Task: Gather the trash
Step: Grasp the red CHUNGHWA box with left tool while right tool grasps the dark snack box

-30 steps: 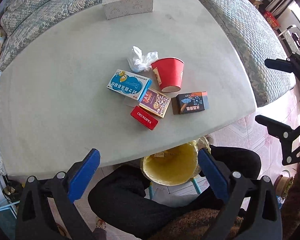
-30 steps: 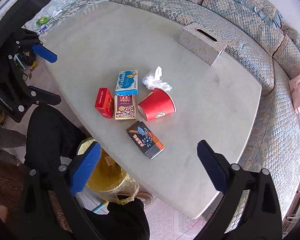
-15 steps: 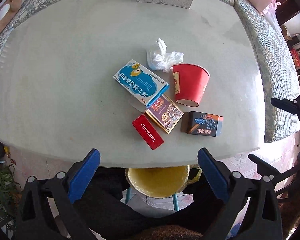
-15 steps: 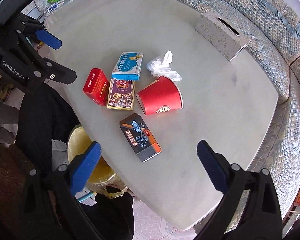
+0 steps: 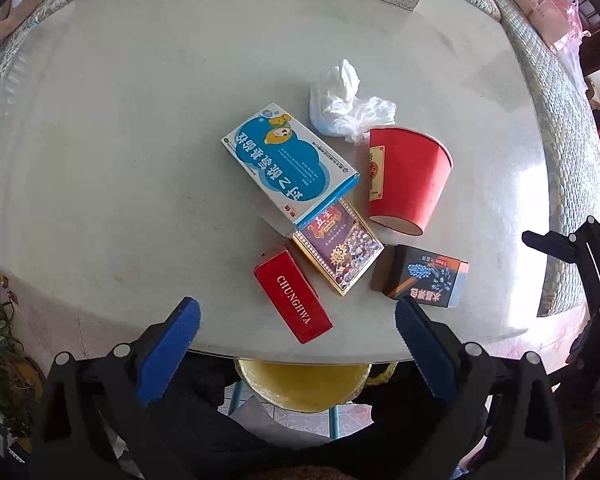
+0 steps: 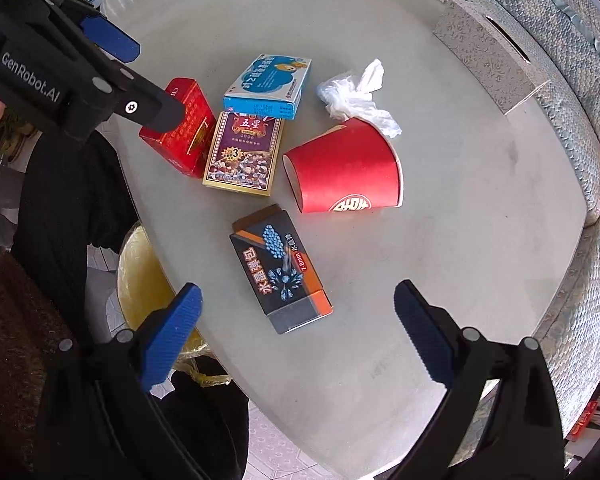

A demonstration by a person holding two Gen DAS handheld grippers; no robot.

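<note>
- The left gripper [image 5: 296,322] hangs over the near edge of the table [image 5: 100,160], its blue-padded jaws spread wide and holding nothing. The red cigarette pack [image 5: 293,294] lies straight ahead between the two pads, just beyond them, with its long axis slanting away to the left.
- The right gripper [image 6: 296,316] is likewise spread and empty. The black-and-orange box [image 6: 281,269] lies directly in front of it, lengthwise between the pads and tilted a little to the left, with its orange end nearest.
- Each hand looks lined up on its own box, so I'd judge the left takes the red pack and the right takes the black box. Which goes first I cannot tell.
- Further out, the purple-and-gold box [image 5: 337,251] touches the red pack. The blue-and-white medicine box [image 5: 290,162] overlaps its far end.
- The red paper cup [image 5: 405,184] lies on its side to the right of these boxes, mouth toward the crumpled white tissue [image 5: 346,104]. I can't see inside it.
- The yellow-lined bin [image 5: 304,384] sits on the floor just under the near table edge, between the two grippers. What shows of its inside looks empty, so none of the trash is in it yet.
- A patterned tissue box [image 6: 490,58] stands at the far side of the table, well apart from the litter.
</note>
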